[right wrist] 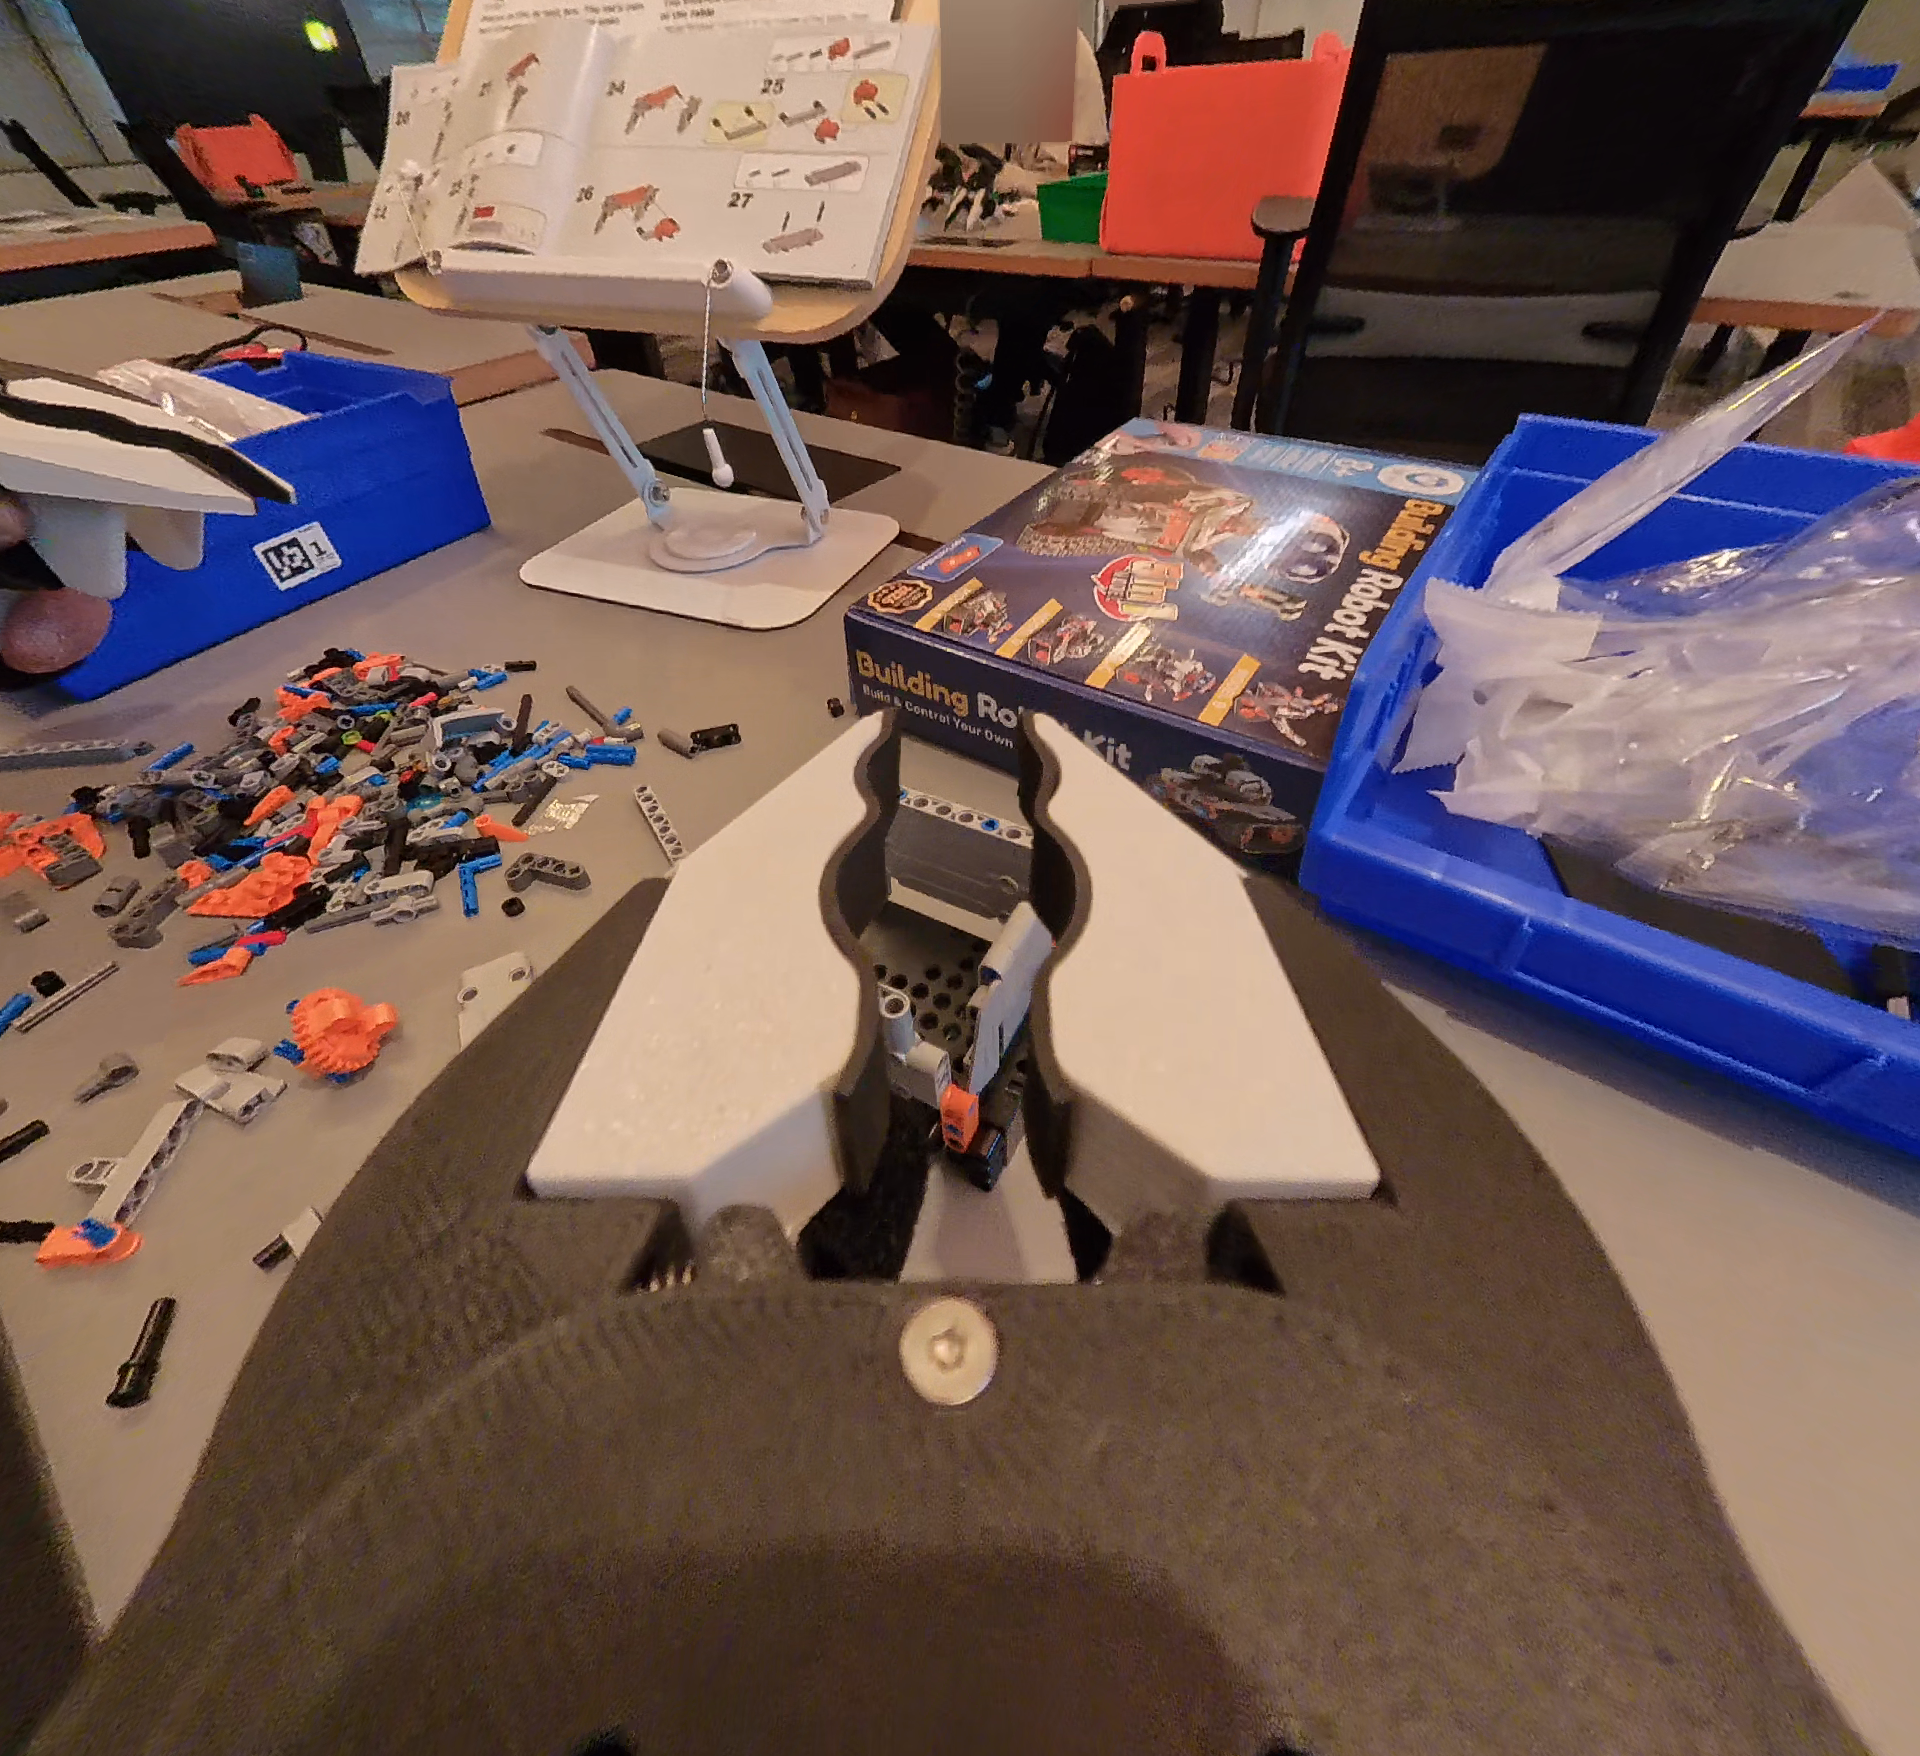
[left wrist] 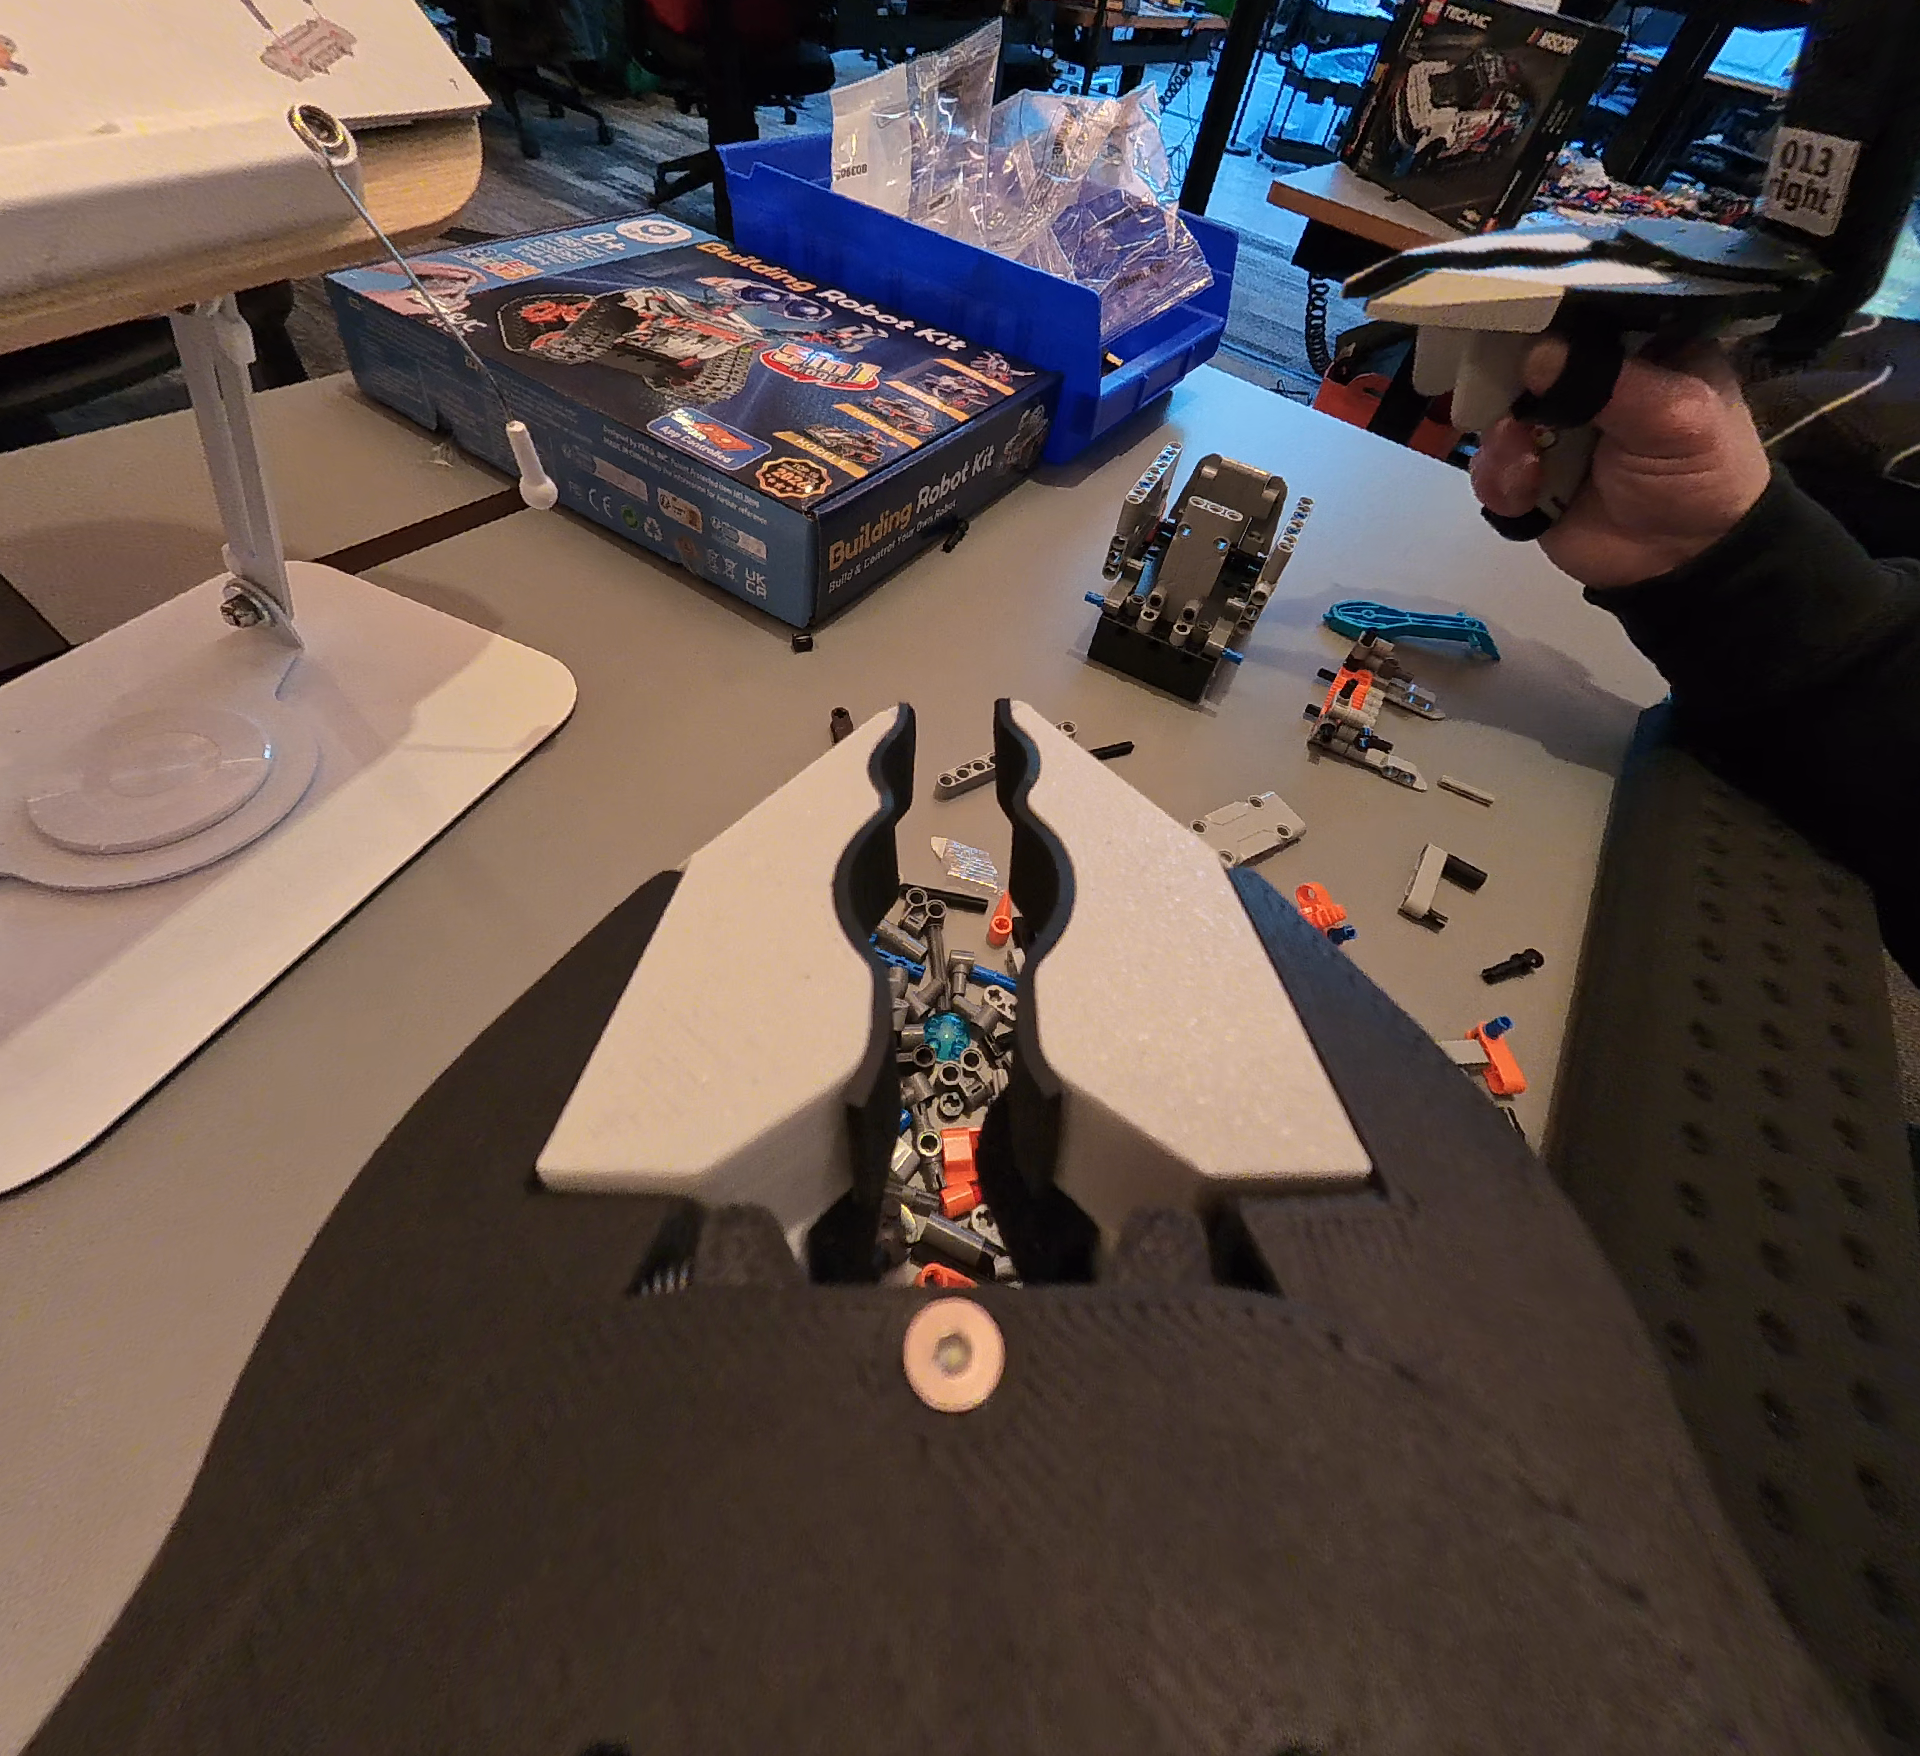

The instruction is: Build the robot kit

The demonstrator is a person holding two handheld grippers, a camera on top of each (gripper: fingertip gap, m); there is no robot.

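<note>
My left gripper (left wrist: pixel 954 719) is open by a narrow gap and empty. It hangs over a pile of small grey, black, blue and orange building parts (left wrist: pixel 940 1052) on the grey table. The pile also shows in the right wrist view (right wrist: pixel 343 802), with the left gripper (right wrist: pixel 260 485) above its far left. My right gripper (right wrist: pixel 961 730) is open by a narrow gap and empty. It hovers over a grey model on a black base (right wrist: pixel 935 989). In the left wrist view the model (left wrist: pixel 1195 563) stands on the table, and a hand holds the right gripper (left wrist: pixel 1361 288) well above it.
A blue kit box (left wrist: pixel 707 397) lies at the back beside a blue bin (left wrist: pixel 935 293) holding clear bags. A white stand (right wrist: pixel 707 553) holds an open instruction booklet (right wrist: pixel 665 148). A second blue bin (right wrist: pixel 343 480) is at the left. A small orange-grey assembly (left wrist: pixel 1361 719) and a teal part (left wrist: pixel 1413 631) lie right of the model. The gap from one gripper's tips to the other's is roughly 30 cm.
</note>
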